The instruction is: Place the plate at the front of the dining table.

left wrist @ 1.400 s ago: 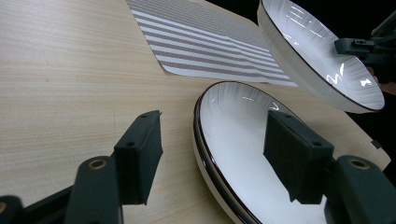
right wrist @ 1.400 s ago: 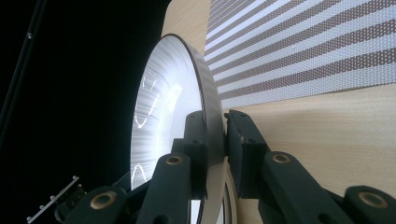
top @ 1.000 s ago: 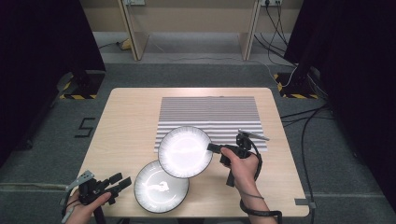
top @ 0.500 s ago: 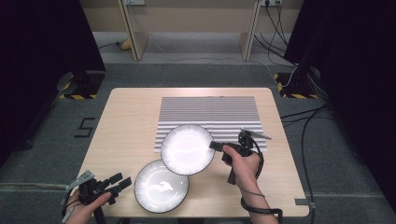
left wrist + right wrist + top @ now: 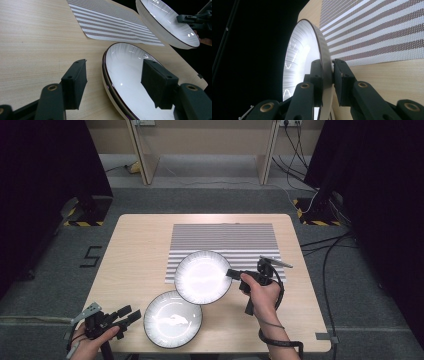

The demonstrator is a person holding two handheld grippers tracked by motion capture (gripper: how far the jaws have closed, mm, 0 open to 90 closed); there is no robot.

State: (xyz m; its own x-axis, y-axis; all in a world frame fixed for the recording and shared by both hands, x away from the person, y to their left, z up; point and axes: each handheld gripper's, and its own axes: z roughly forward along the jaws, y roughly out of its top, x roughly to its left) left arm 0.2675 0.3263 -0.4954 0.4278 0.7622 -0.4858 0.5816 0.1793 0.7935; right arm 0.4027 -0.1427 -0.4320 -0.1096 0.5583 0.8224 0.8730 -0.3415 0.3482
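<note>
The right gripper (image 5: 231,273) clamps the far plate's (image 5: 202,276) rim, seemingly lifted; the left gripper (image 5: 131,314), jaws apart, sits left of the near plate (image 5: 172,319).

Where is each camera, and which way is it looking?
High view: above the person's side, looking forward and down on the table; both hands, the left gripper and right gripper show.
Left gripper view: rides the left gripper, looking along its open jaws at the lying plate.
Right gripper view: rides the right gripper, looking along its jaws, shut on the lifted plate.
Shared: the lifted plate and striped mat appear in all three.
</note>
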